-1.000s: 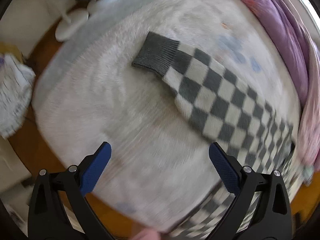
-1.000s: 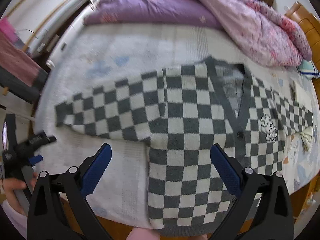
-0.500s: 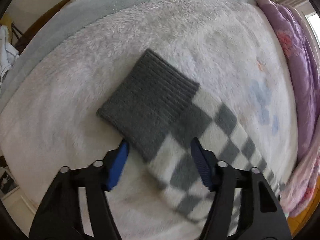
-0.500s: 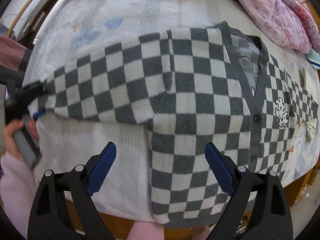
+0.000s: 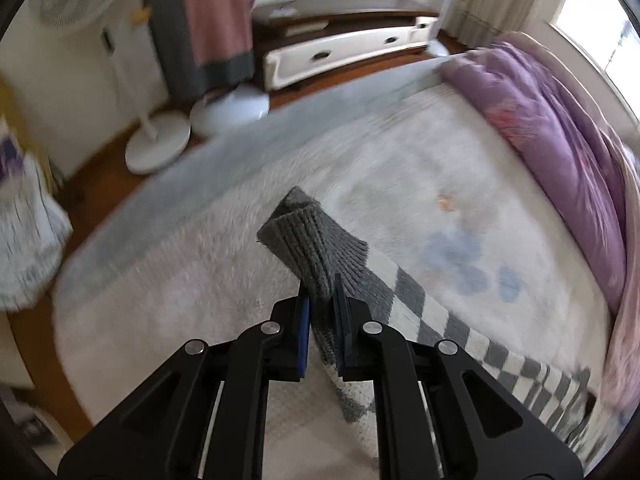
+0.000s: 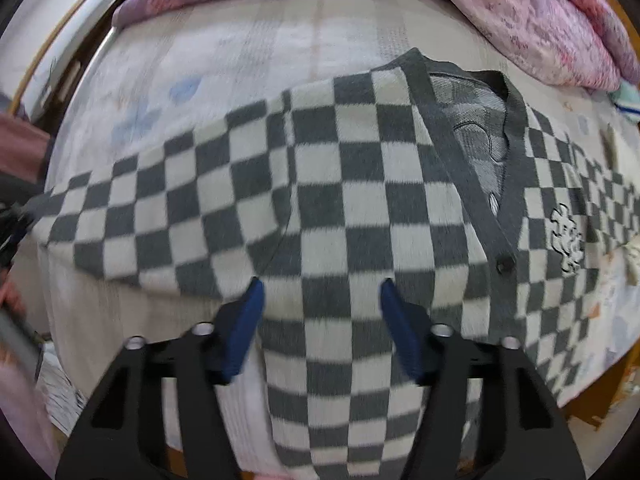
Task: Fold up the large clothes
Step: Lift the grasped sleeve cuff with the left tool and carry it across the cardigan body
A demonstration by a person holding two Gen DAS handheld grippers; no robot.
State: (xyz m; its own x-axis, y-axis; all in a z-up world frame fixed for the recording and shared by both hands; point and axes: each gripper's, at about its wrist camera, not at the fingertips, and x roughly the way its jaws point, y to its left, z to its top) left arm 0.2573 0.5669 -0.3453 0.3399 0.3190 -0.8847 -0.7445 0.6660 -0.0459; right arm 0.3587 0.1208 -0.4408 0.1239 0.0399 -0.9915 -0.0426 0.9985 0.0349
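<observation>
A grey-and-white checked cardigan [image 6: 360, 184] lies spread face up on the bed, its grey button band and collar to the right. In the left wrist view its sleeve [image 5: 440, 316] runs off to the lower right. The dark grey ribbed cuff [image 5: 308, 236] stands bunched and lifted off the blanket. My left gripper [image 5: 322, 292] is closing, with its blue pads pressing on the base of the cuff. My right gripper [image 6: 320, 300] points down over the cardigan where the sleeve meets the body. Its jaws are closing, half apart, with checked fabric between them.
The cardigan rests on a white fleecy blanket [image 5: 180, 300]. A purple quilt [image 5: 560, 140] is piled along the far side, with a pink quilt [image 6: 540, 12] beside it. Two white fan bases [image 5: 158, 146] stand on the wooden floor past the bed's edge. A person's hand [image 6: 8, 292] shows at the left.
My left gripper came down around the cuff, closed on it and lifted it while tilting up toward the room. My right gripper sank toward the cardigan and its jaws narrowed.
</observation>
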